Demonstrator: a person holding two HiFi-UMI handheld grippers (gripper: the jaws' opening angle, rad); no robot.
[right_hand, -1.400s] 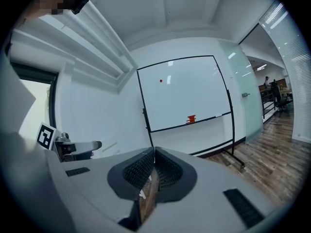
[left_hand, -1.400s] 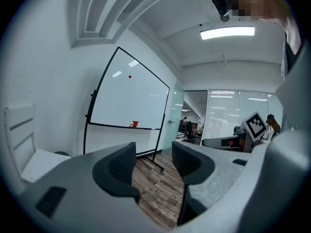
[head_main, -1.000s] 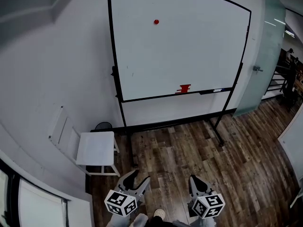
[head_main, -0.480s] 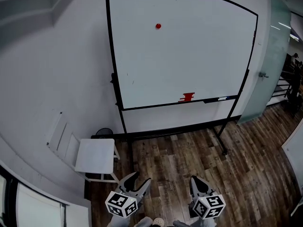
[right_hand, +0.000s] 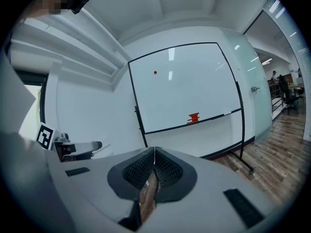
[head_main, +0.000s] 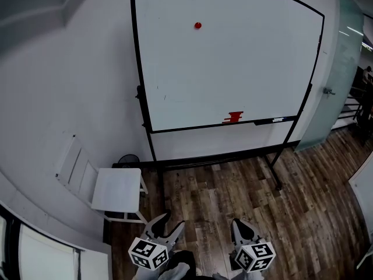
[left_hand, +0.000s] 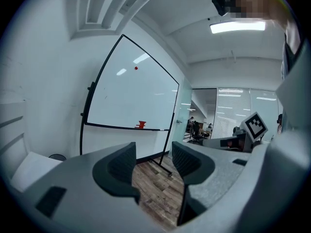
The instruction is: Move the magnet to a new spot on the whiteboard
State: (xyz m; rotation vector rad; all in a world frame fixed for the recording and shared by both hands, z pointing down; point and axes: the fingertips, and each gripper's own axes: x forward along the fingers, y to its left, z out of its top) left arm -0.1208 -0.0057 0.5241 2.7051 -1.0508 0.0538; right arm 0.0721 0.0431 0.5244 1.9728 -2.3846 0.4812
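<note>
A small red round magnet (head_main: pixel 197 25) sticks high on the whiteboard (head_main: pixel 245 63), left of its middle; it also shows as the magnet (left_hand: pixel 136 68) in the left gripper view and the magnet (right_hand: pixel 155 73) in the right gripper view. My left gripper (head_main: pixel 165 222) hangs low over the floor, far from the board, its jaws open with nothing between them. My right gripper (head_main: pixel 239 227) is beside it, jaws pressed together and empty. In their own views the left gripper (left_hand: pixel 153 160) stands apart and the right gripper (right_hand: pixel 154 164) is closed.
A red eraser (head_main: pixel 233 118) and a marker (head_main: pixel 273 121) rest on the board's tray. The board's wheeled stand (head_main: pixel 276 174) reaches out over the wood floor. A white chair (head_main: pixel 118 191) is at the wall on the left. A glass door (head_main: pixel 335 80) is at the right.
The view has drawn nearer to the whiteboard and shifted left, so the board looks larger. Both grippers stay low in the same pose.
</note>
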